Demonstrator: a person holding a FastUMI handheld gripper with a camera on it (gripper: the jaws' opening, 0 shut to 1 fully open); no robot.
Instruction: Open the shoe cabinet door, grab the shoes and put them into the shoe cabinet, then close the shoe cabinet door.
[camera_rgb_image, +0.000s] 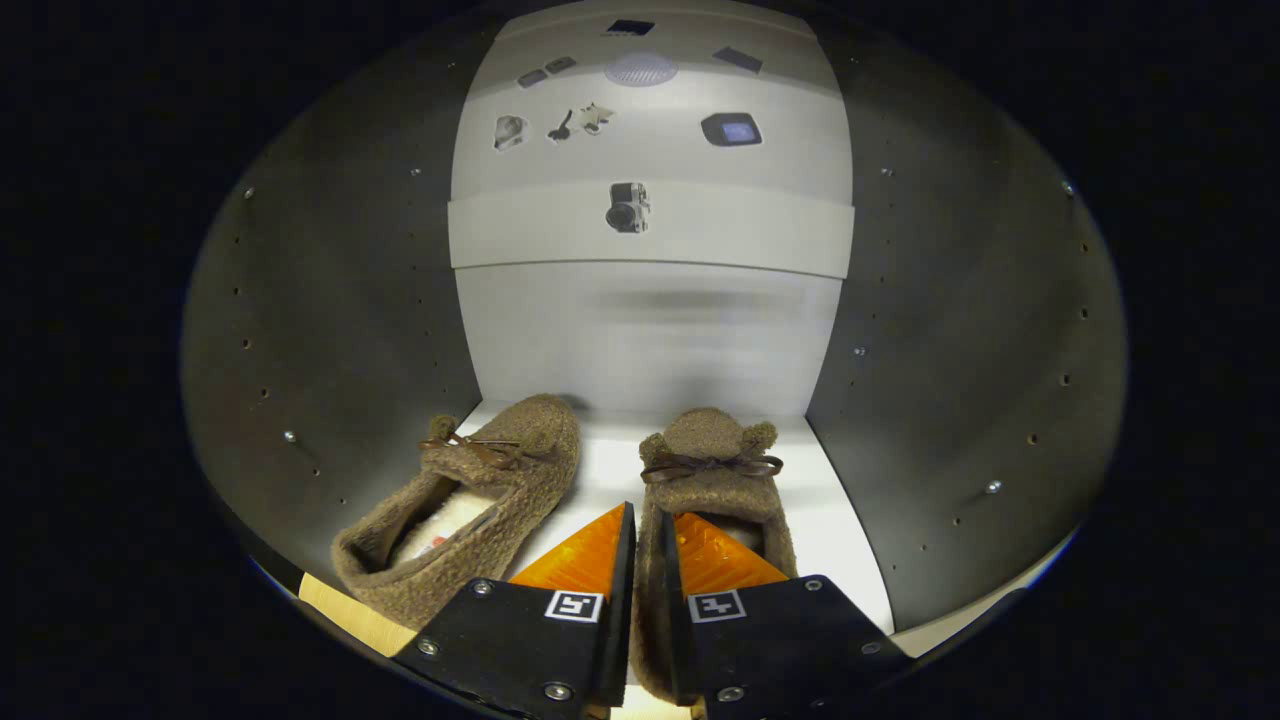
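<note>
Two brown fuzzy slippers with dark bows stand inside the shoe cabinet on its white shelf (600, 470), toes toward the back. The left slipper (470, 500) lies angled, its pale lining showing, just left of my fingers. The right slipper (715, 470) sits straight ahead, and my gripper (647, 525) pinches its left side wall: one orange finger (590, 555) outside the wall, the other (715, 565) inside the opening. The jaws stand nearly together on that wall.
Dark cabinet side walls (340, 330) (960, 330) with rows of holes close in on both sides. The pale back panel (650, 330) rises beyond the slippers, with small pictures stuck higher up. The shelf's front edge (350, 615) lies under my fingers.
</note>
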